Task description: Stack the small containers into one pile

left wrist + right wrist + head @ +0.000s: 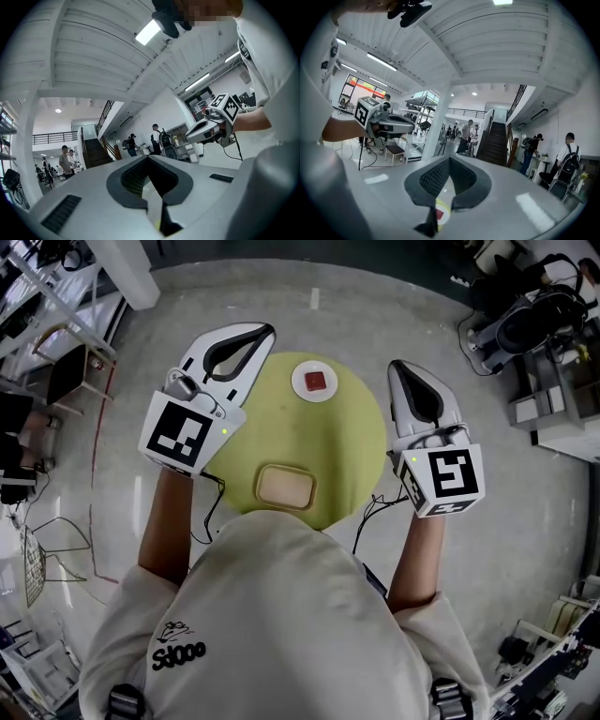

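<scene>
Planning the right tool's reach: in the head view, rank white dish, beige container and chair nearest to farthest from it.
1. White dish, far side of table, nearest right tool.
2. Beige container, its near edge.
3. Chair, floor, far left.

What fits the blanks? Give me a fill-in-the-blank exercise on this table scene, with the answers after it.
The yellow-green table has a ____ top.
The white dish holds one small ____ piece.
The beige container lies ____ to the person than the dish.
The left gripper and right gripper both have ____ jaws, holding nothing.
Missing words: round; red; nearer; shut.
</scene>
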Demonstrator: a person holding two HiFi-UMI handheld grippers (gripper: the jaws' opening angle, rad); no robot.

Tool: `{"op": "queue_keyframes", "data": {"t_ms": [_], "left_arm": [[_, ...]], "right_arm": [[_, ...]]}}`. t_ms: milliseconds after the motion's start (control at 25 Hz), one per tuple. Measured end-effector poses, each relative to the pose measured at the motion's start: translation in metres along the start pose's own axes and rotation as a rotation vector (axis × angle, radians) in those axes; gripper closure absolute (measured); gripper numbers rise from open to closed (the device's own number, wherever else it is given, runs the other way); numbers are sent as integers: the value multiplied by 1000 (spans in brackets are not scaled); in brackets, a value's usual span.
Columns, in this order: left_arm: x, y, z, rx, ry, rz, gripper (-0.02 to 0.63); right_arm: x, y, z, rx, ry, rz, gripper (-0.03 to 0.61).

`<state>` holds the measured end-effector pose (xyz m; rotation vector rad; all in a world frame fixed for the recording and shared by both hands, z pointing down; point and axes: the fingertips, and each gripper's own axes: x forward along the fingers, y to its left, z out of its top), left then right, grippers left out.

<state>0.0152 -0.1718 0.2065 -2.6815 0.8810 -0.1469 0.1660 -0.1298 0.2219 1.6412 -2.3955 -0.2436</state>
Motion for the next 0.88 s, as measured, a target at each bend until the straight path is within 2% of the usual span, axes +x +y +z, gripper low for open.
{"op": "queue_keyframes", "data": {"t_ms": [880], "left_arm": [[2, -12, -19, -1, 58, -18, 607]], "right_arm": [[1, 7, -24, 34, 52, 16, 569]]}}
